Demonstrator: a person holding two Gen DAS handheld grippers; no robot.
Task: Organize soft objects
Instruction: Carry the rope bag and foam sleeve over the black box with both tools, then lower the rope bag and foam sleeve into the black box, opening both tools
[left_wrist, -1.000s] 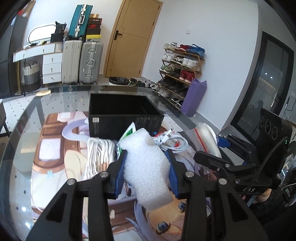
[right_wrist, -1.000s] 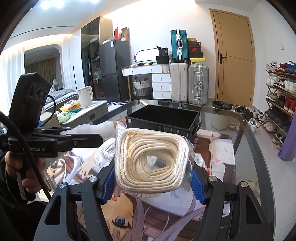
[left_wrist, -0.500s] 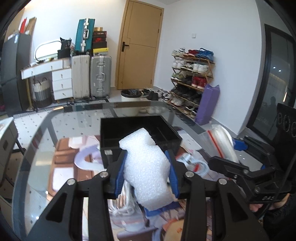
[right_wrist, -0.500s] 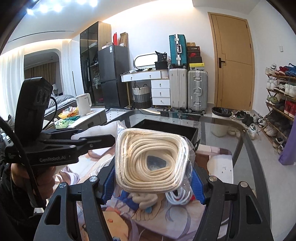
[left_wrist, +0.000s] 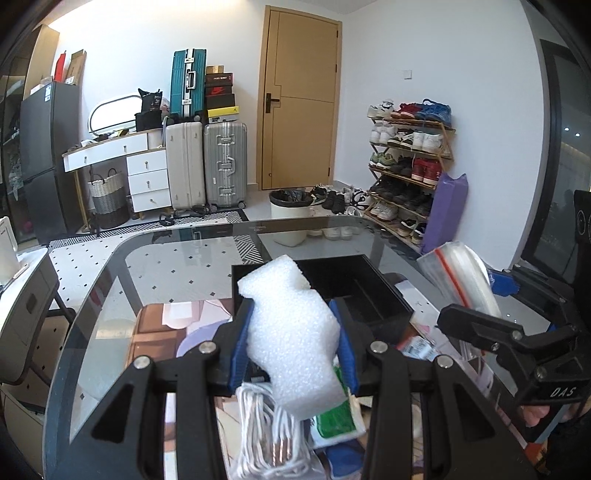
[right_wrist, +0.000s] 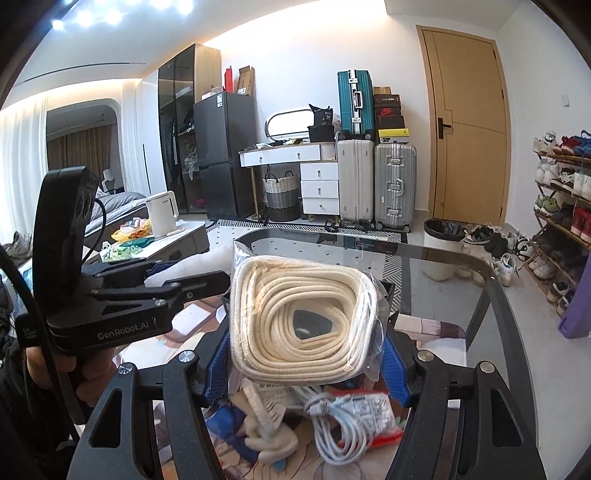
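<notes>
My left gripper (left_wrist: 293, 345) is shut on a white foam block (left_wrist: 291, 332) and holds it above the table, just in front of the black box (left_wrist: 354, 291). My right gripper (right_wrist: 301, 350) is shut on a clear bag of coiled cream rope (right_wrist: 299, 317), held above the pile. The right gripper with its bag also shows at the right of the left wrist view (left_wrist: 461, 280). The left gripper shows at the left of the right wrist view (right_wrist: 155, 280). The black box is mostly hidden behind the rope bag in the right wrist view.
Under the grippers lie a bundle of white cord (left_wrist: 266, 435), a green and white packet (left_wrist: 332, 417), a bagged white cable (right_wrist: 347, 417) and a cream soft piece (right_wrist: 266, 435) on a printed mat over the glass table (left_wrist: 177, 266). Suitcases (left_wrist: 207, 166) and a shoe rack (left_wrist: 410, 166) stand beyond.
Both grippers have risen with their loads. The left gripper has carried the foam block forward to the black box; the pile now lies below.
</notes>
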